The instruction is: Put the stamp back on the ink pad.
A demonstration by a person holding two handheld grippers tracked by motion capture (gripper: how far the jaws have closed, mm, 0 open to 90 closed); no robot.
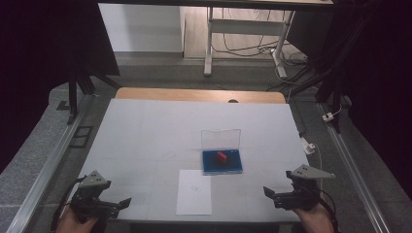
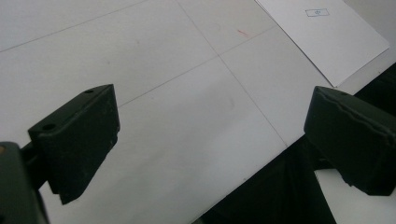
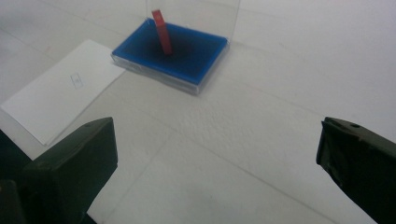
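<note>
Dark curtains are hanging on both sides of the room, and beyond the table (image 1: 145, 126) we are seeing a grey floor with a white desk frame (image 1: 243, 34) and loose cables. White covering is lying over the table, with a strip of bare wood showing at its far edge. We are holding the left gripper (image 1: 127, 202) at the near left corner and the right gripper (image 1: 266, 191) at the near right corner, both low over the table and well apart from each other. In each gripper view the jaws are standing wide apart with nothing between them.

Near the front edge, between the grippers, a sheet (image 1: 194, 191) of white paper is lying flat, bearing a small printed mark. Just beyond it, nearly touching its far right corner, a case (image 1: 222, 162) with a blue base is sitting with its clear lid (image 1: 221, 139) standing upright at the back. A small red piece (image 3: 162, 31) is leaning tilted inside the blue base.
</note>
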